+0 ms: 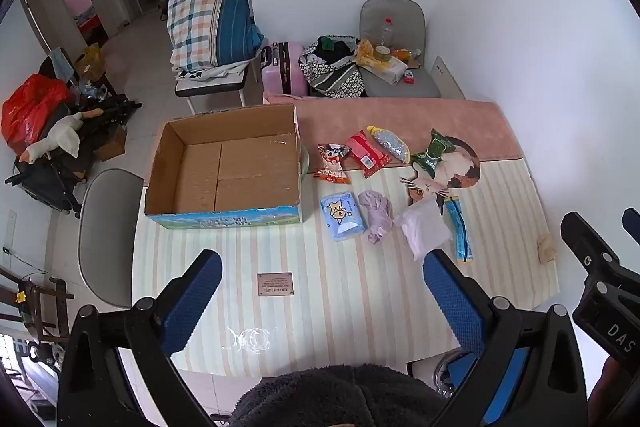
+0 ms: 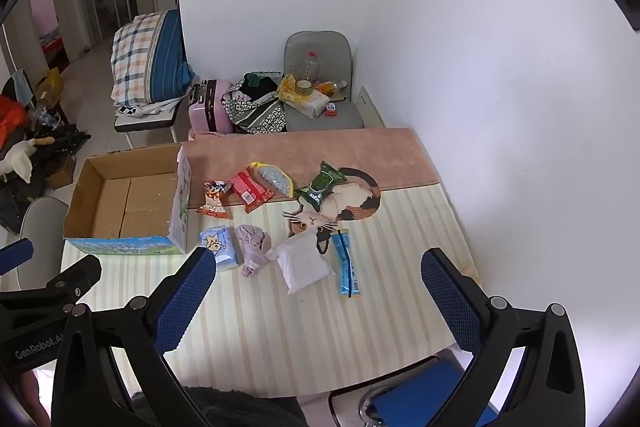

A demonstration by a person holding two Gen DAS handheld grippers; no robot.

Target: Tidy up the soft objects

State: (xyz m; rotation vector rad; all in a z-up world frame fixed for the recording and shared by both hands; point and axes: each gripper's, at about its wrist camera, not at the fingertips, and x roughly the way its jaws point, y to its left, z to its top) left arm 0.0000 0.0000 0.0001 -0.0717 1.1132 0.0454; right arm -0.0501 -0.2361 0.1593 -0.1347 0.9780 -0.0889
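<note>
An open cardboard box [image 1: 224, 167] [image 2: 128, 203] stands empty on the table's left. To its right lie soft items: an orange snack bag [image 1: 333, 163], a red pack [image 1: 366, 153], a yellow-ended bead pouch [image 1: 390, 143], a green pack [image 1: 434, 153], a blue tissue pack [image 1: 342, 215] [image 2: 219, 247], a lilac cloth [image 1: 376, 215] [image 2: 254, 247], a white pouch [image 1: 426, 229] [image 2: 304, 265] and a blue tube [image 1: 462, 231] [image 2: 348, 267]. My left gripper [image 1: 324, 283] and right gripper [image 2: 320, 279] are both open and empty above the table's near side.
The table has a striped mat [image 1: 320, 307] and a pink cloth [image 1: 400, 115] with a cat picture [image 1: 452, 171]. A beige scrap [image 1: 546, 247] lies at the right edge. Chairs, a pink suitcase [image 1: 282, 69] and bags stand behind; a grey chair [image 1: 108, 235] is left.
</note>
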